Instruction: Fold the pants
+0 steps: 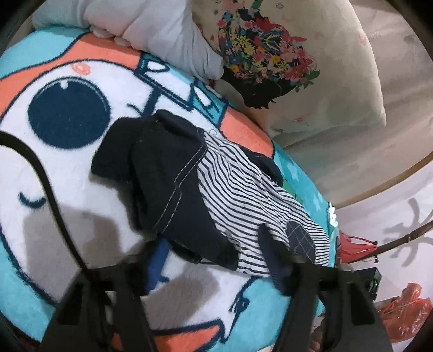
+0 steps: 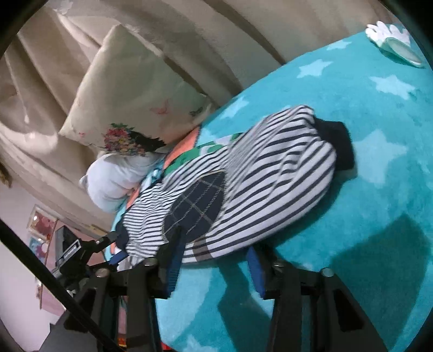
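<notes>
The pants (image 1: 243, 195) are navy-and-white striped with dark navy waistband, cuffs and a checked knee patch (image 1: 300, 238). They lie bunched on a teal cartoon blanket (image 1: 67, 168). My left gripper (image 1: 213, 254) is open with its fingers spread around the near edge of the pants. In the right wrist view the pants (image 2: 270, 176) stretch across the blanket (image 2: 365, 216), dark cuff (image 2: 338, 143) at the far end. My right gripper (image 2: 216, 260) is open, its fingers straddling the near striped edge beside the patch (image 2: 197, 208).
A floral cushion (image 1: 284, 62) and a white pillow (image 1: 151, 24) lie at the head of the bed. A beige headboard (image 2: 162, 40) stands behind. A white glove-like item (image 2: 389, 38) lies far right. Orange bags (image 1: 406, 311) sit off the bed.
</notes>
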